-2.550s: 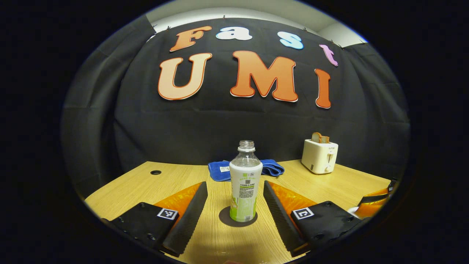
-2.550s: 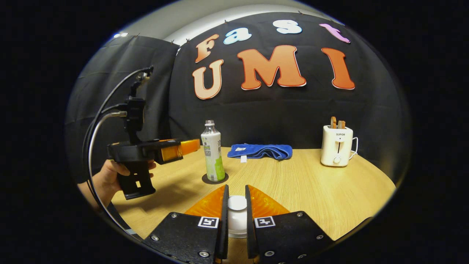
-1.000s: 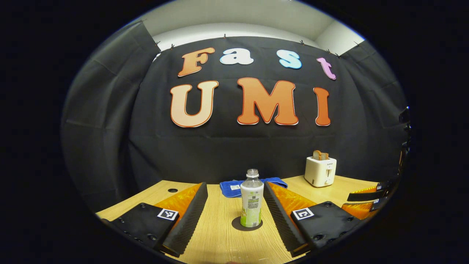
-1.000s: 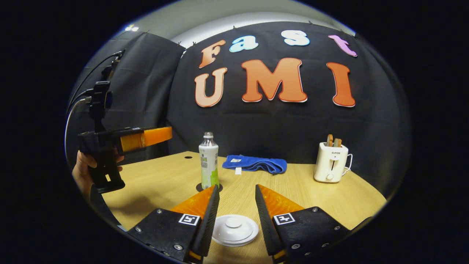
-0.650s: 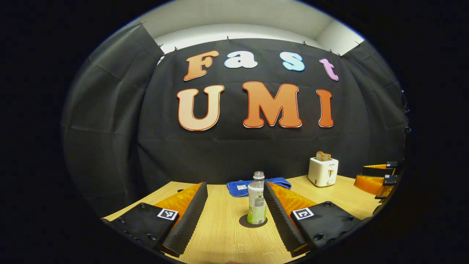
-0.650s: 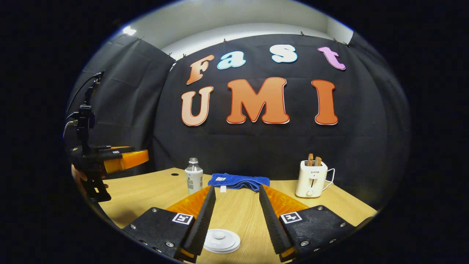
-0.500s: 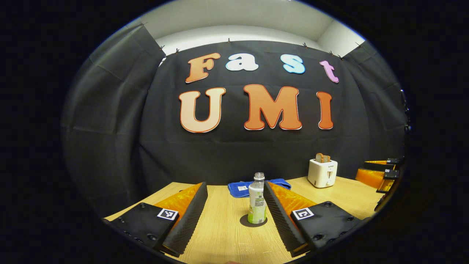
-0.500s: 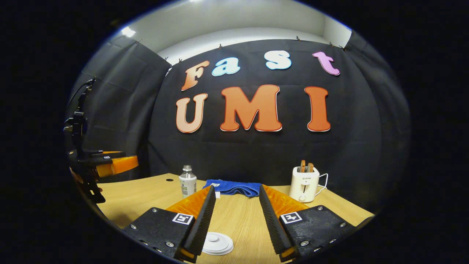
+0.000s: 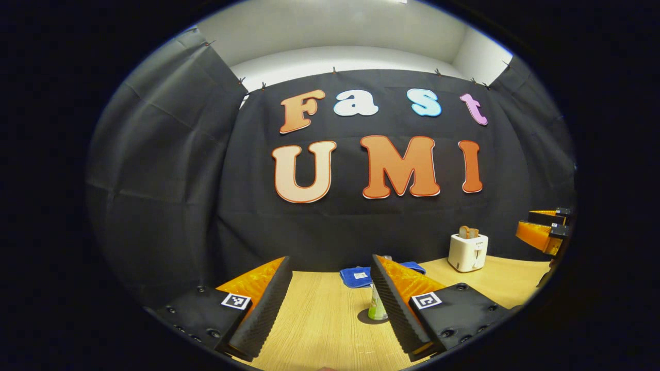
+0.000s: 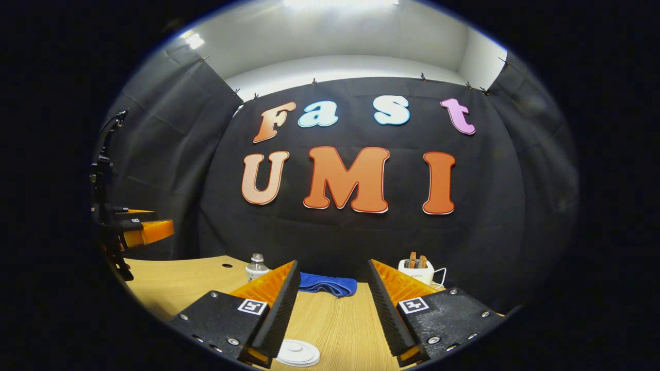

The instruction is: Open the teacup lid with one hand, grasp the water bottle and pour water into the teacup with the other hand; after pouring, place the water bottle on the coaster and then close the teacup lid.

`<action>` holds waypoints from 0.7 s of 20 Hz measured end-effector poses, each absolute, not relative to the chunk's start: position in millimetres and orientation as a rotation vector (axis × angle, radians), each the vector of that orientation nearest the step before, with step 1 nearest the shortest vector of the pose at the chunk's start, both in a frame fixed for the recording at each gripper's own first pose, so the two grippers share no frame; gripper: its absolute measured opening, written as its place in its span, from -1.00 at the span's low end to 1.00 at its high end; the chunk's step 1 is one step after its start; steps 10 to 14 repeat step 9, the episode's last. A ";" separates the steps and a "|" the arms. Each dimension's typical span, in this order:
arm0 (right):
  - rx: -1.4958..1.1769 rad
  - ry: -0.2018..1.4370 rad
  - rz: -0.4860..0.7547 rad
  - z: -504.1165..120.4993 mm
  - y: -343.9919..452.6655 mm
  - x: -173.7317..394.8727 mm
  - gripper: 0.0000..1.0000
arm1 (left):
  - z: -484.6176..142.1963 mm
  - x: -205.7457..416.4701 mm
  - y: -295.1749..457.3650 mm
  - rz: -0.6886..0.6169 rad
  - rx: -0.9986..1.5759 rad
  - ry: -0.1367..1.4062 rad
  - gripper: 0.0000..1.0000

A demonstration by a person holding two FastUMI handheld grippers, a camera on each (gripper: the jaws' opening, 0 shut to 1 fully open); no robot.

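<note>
The water bottle [image 9: 376, 307], clear with a white and green label and no cap, stands on a dark round coaster [image 9: 372, 319] far out on the table. It is half hidden behind one finger of my left gripper [image 9: 330, 258], which is open and well back from it. In the right gripper view the bottle's top [image 10: 256, 266] peeks over a finger. The white teacup lid [image 10: 298, 353] with its round knob lies low between the fingers of my open right gripper [image 10: 333, 263], untouched. The cup beneath it is hidden.
A folded blue cloth [image 10: 327, 284] lies at the back of the wooden table [image 9: 319, 330], with a white toaster [image 9: 468, 251] holding bread to its right. The other gripper [image 10: 139, 230] hangs at the left edge of the right gripper view.
My right gripper has opened off the lid and drawn back and up. The left gripper has also pulled away, so the bottle looks smaller and has slid behind its finger.
</note>
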State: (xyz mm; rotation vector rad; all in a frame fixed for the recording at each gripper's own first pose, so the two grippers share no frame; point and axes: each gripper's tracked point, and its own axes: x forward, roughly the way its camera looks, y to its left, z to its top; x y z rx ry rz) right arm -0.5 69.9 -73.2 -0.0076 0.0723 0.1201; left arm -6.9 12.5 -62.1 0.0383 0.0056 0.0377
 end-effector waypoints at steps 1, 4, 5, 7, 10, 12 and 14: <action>-0.011 0.071 0.123 -72.9 73.2 -1.8 0.55 | -60.9 -7.5 15.3 0.047 0.031 0.000 0.95; -0.004 0.061 0.123 -69.6 80.8 -1.1 0.57 | -64.8 -9.5 16.9 0.043 0.017 -0.003 0.92; -0.002 0.064 0.122 -70.9 82.7 -1.3 0.57 | -65.7 -9.8 19.0 0.044 0.019 -0.001 0.92; 0.000 0.065 0.113 -70.0 85.4 0.3 0.58 | -63.4 -9.6 22.7 0.045 0.028 -0.007 0.93; -0.008 0.065 0.104 -68.6 88.2 0.7 0.58 | -58.6 -9.8 24.2 0.039 0.028 -0.017 0.95; -0.008 0.065 0.104 -68.6 88.2 0.7 0.58 | -58.6 -9.8 24.2 0.039 0.028 -0.017 0.95; -0.008 0.065 0.104 -68.6 88.2 0.7 0.58 | -58.6 -9.8 24.2 0.039 0.028 -0.017 0.95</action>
